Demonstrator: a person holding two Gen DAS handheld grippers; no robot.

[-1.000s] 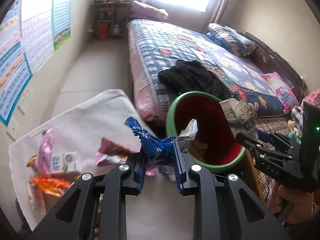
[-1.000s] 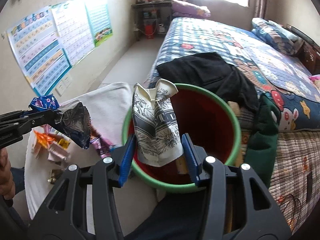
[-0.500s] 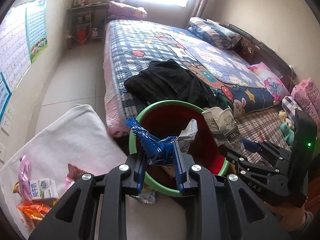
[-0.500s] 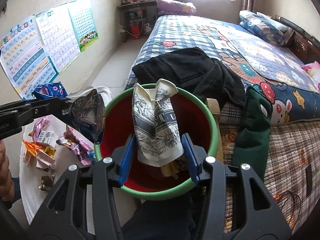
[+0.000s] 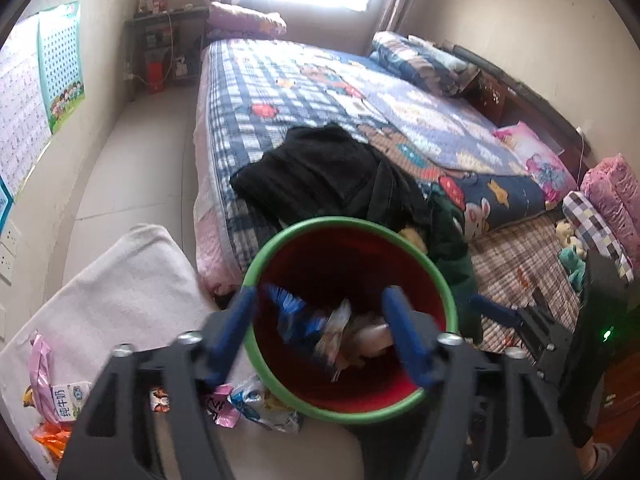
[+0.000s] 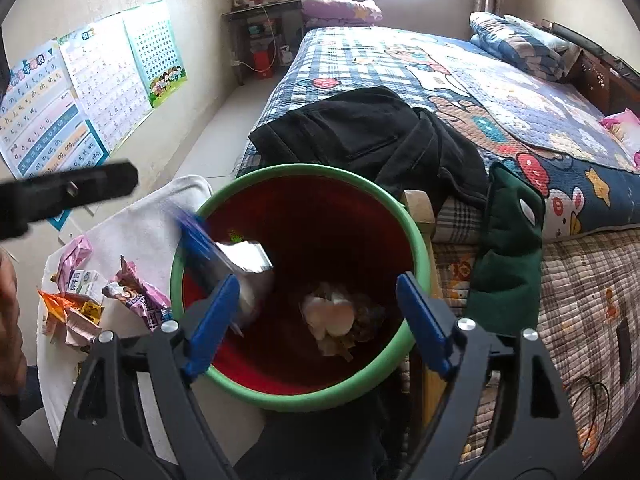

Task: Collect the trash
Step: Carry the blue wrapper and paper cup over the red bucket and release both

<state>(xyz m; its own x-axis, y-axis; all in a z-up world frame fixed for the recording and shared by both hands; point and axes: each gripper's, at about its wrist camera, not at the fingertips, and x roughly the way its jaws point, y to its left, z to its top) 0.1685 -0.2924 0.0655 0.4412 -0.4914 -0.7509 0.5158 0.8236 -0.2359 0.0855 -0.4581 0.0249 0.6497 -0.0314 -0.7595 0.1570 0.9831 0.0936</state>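
Red inside and green round the rim, the bin (image 5: 448,300) stands at the foot of the bed (image 5: 304,80), and both tools are over its mouth. The left gripper (image 5: 320,336) has just been opening its jaws; they stand wide apart with nothing pressed between the blue pads, and the blue wrapper (image 5: 294,312) with its silver lining hangs loose in the space below them, blurred, inside the bin. The right gripper (image 6: 316,312) has likewise just been spreading its jaws, and they too are wide and empty. Down at the bottom of the bin lies a heap of crumpled paper and wrappers (image 6: 332,316); whether the black-and-white printed bag is among them I cannot tell.

From the right-hand view the silver side of the wrapper (image 6: 244,258) shows just inside the bin's near-left wall, beside that gripper's left pad.

To the left of the bin a white towel (image 5: 120,292) covers a low surface. More trash is on it: a pink packet (image 6: 74,252), a small white carton (image 5: 64,398), orange wrappers (image 6: 60,308) and a purple-pink packet (image 6: 138,294) close to the bin's side. A black garment (image 5: 316,168) lies spread on the bed's checked quilt, right behind the bin, and a dark green cloth (image 6: 508,248) hangs over the bed edge to the bin's right.
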